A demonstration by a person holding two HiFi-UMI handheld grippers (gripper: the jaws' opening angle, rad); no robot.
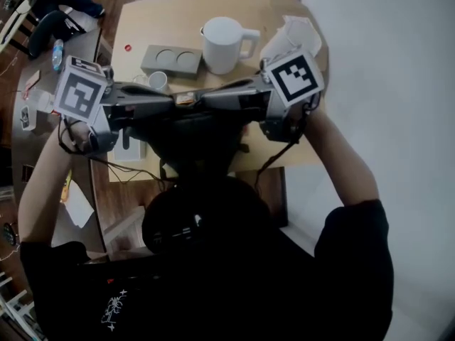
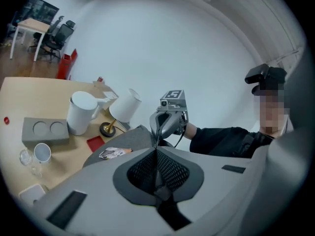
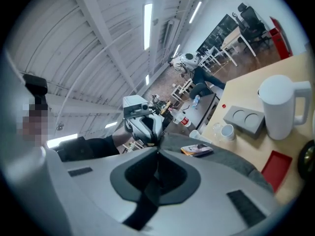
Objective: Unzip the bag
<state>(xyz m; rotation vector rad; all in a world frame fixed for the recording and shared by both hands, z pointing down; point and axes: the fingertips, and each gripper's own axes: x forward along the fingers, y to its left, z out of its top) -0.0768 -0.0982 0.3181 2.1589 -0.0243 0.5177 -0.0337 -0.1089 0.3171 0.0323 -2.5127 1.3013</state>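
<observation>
A dark grey bag sits at the near edge of the wooden table, just in front of the person's head. A small printed packet lies on top of it. My left gripper and right gripper point at each other, and their tips almost meet over the bag's top. In the left gripper view my jaws are shut at the bag's upper edge, facing the right gripper. The right gripper view shows its jaws shut too, by the bag. No zip pull is visible between the pads.
Behind the bag stand a white pitcher, a grey block with two round recesses and a small white cup. A lamp with a white shade and a red tray sit by the bag. Chairs and desks fill the room's left.
</observation>
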